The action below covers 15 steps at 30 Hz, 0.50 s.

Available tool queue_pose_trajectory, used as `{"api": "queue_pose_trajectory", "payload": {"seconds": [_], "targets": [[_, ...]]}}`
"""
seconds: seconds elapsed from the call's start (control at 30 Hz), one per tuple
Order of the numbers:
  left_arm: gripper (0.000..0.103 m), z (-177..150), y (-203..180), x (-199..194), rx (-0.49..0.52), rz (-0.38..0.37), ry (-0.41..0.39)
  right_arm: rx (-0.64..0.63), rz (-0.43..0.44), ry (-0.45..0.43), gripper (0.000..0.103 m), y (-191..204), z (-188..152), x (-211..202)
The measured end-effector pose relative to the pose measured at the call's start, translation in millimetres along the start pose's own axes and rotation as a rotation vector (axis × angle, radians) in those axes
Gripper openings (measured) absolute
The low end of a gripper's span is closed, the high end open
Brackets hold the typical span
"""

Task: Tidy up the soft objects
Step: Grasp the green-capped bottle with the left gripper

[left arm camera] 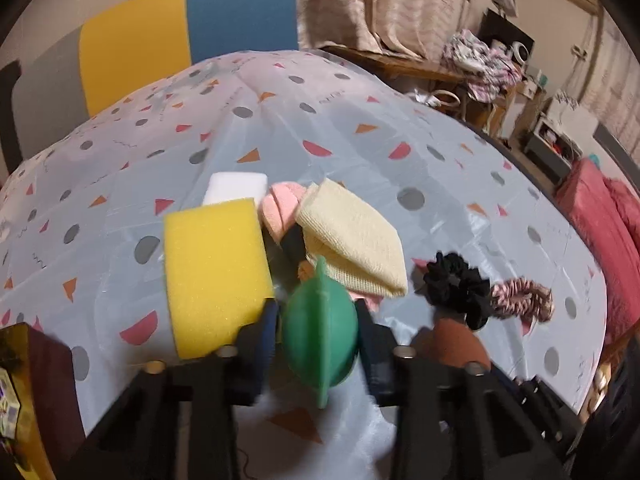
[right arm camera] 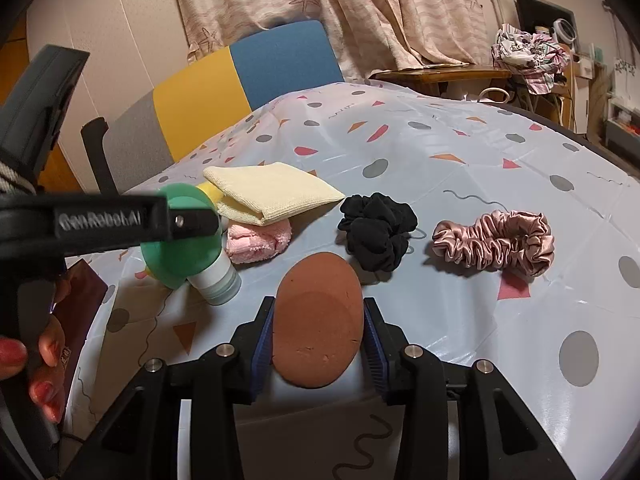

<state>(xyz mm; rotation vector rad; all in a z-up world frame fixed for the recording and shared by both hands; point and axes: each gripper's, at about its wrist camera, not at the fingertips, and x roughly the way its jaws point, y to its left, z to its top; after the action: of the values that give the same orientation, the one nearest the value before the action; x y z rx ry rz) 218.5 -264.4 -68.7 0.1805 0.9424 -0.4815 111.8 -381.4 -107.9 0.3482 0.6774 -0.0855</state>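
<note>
Green piece: a green rounded soft piece [left arm camera: 320,332] is sitting between the pads of the left hand-held gripper [left arm camera: 318,344], low over the surface [left arm camera: 440,168], just beside the yellow sponge [left arm camera: 216,276]; the jaws are clenching on it.
Brown piece: the right hand-held gripper [right arm camera: 318,336] is grasping a brown oval sponge [right arm camera: 318,320], near the front edge.
Gathered group: yellow sponge, white sponge [left arm camera: 236,186], pink cloth [left arm camera: 280,212] and cream folded cloth [left arm camera: 352,236] are lying close together, some touching.
Still loose: the black scrunchie [right arm camera: 376,230] and the pink satin scrunchie [right arm camera: 496,242] are lying apart from the group.
Progress: seemingly about the middle; two pieces in hand, two not yet collected.
Only left view: the yellow and white sponges in full.
Only right view: a white bottle-like part [right arm camera: 218,280] under the green piece, and the person's hand [right arm camera: 36,364] holding the left tool.
</note>
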Motion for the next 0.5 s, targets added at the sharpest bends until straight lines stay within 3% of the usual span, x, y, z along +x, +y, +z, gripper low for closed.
{"api": "queue_pose_trajectory", "payload": {"seconds": [0.33,0.5], "targets": [[0.032,-27,9,-20,-0.015,-0.019,-0.028,-0.002,-0.003,0.0,0.042,0,0,0],[0.032,-43,21,-34,-0.08,-0.039,-0.04,-0.004,-0.006,0.0,0.042,0,-1,0]]}}
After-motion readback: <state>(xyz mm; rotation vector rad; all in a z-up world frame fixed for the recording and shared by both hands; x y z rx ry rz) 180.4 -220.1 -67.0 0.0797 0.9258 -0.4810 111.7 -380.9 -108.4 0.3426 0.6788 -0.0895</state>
